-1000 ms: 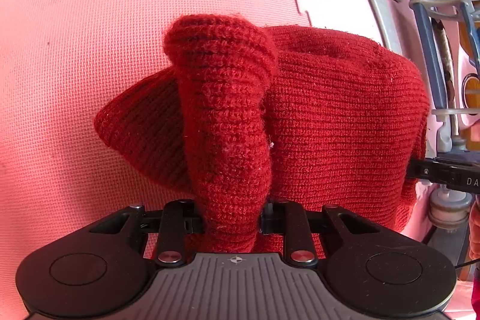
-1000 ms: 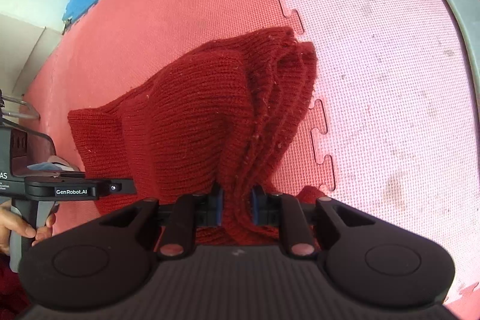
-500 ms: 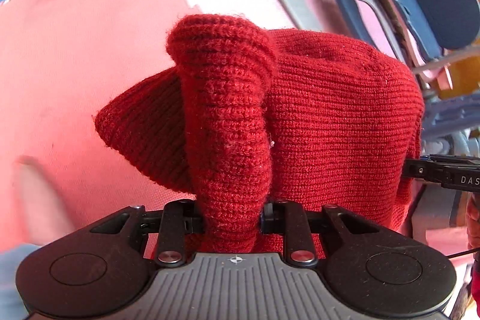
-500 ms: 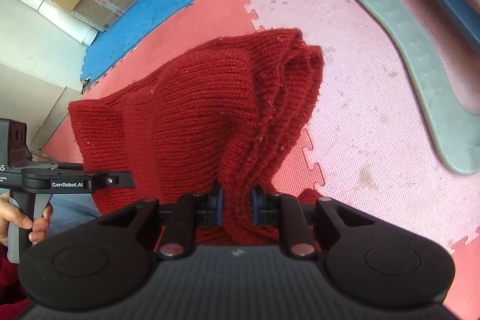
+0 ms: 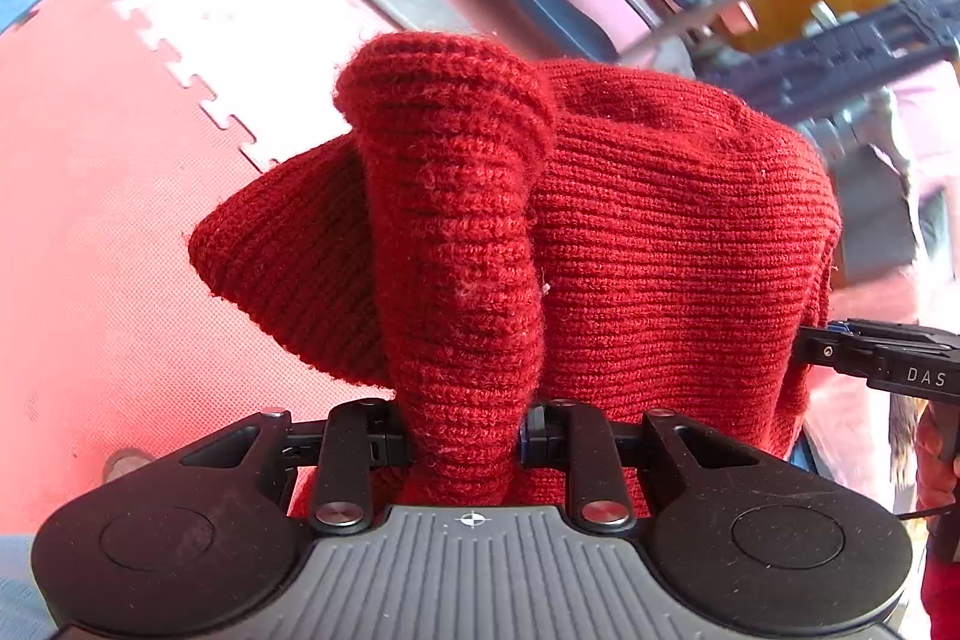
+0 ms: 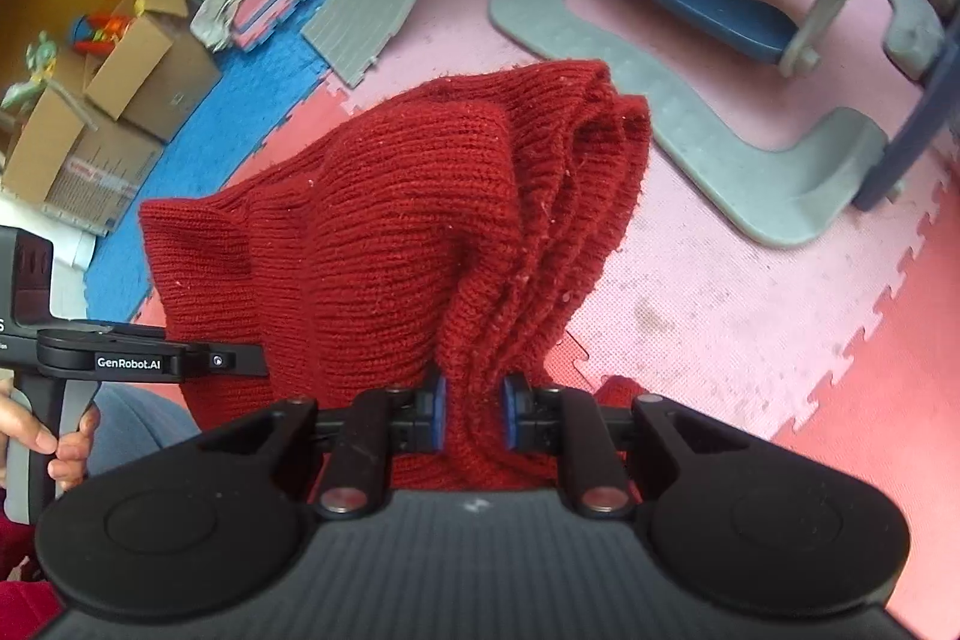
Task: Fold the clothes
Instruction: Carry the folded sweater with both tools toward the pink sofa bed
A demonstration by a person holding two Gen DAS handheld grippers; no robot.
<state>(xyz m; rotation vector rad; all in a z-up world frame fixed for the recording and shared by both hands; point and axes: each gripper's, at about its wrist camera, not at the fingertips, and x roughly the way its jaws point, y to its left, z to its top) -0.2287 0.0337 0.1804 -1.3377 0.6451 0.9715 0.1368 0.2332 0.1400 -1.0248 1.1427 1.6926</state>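
Below me the foam mat floor lies well under the red knit garment, which hangs in the air between my two tools. It looks thick, soft and floppy, light enough but stretchy, so I judge it will sag wherever unsupported. My left hand-held gripper is clamped narrow on a rolled bunch of knit; my right hand-held gripper pinches several stacked layers. I'd hold by the bunched edges, where the ribbing gives friction.

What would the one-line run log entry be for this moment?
left gripper: shut on red knit sweater | right gripper: shut on red knit sweater | sweater: hanging above foam floor mat
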